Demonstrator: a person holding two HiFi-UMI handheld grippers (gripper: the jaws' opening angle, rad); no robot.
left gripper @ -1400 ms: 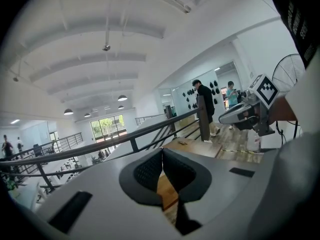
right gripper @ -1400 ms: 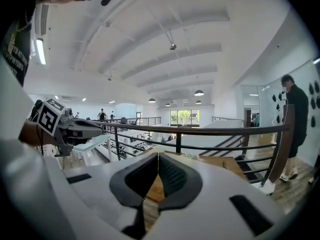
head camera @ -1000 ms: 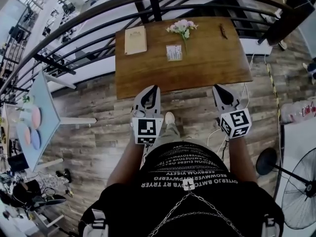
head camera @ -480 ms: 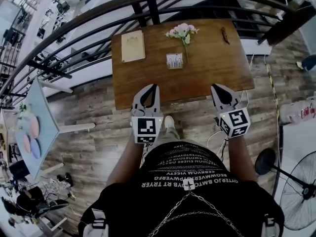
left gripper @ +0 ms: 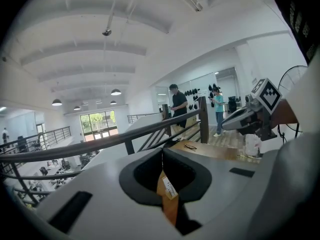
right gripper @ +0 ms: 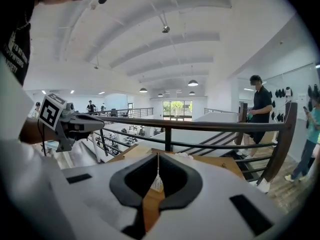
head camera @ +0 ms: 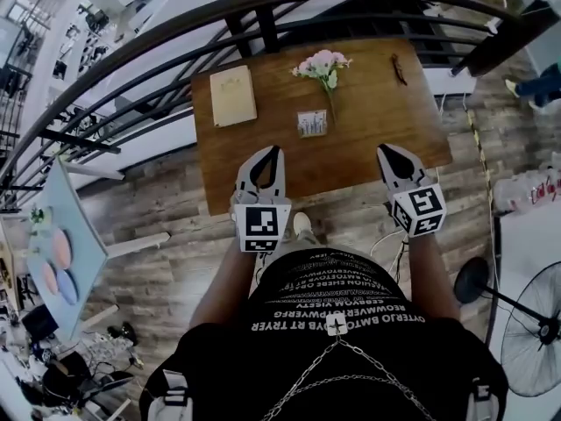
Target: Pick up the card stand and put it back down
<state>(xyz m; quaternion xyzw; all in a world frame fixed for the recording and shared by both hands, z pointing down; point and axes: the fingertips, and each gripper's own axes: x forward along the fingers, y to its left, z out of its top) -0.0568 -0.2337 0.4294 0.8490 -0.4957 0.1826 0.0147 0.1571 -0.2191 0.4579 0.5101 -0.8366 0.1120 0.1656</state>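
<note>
Closer now: since a second ago the wooden table point(head camera: 368, 121) has slid down the head view, and both grippers sit over its near edge rather than short of it. Left gripper point(head camera: 274, 151) has its jaws pressed together with nothing in them; right gripper point(head camera: 383, 150) is the same, closed and empty. Card stand point(head camera: 311, 123) stands untouched mid-table, between and beyond the two grippers, well apart from both. Behind it lie pink flowers point(head camera: 322, 62), with a tan booklet point(head camera: 233, 96) towards the far left corner.

Plank floor point(head camera: 158, 235) all round, a curved dark railing point(head camera: 202, 12) sweeping past the table's far side, a fan point(head camera: 536, 331) cut off at the right edge, and a pale blue board point(head camera: 74, 209) on the left.

Print on the card stand is too small to read. A small dark object point(head camera: 399, 67) at the far right of the table can't be identified.
</note>
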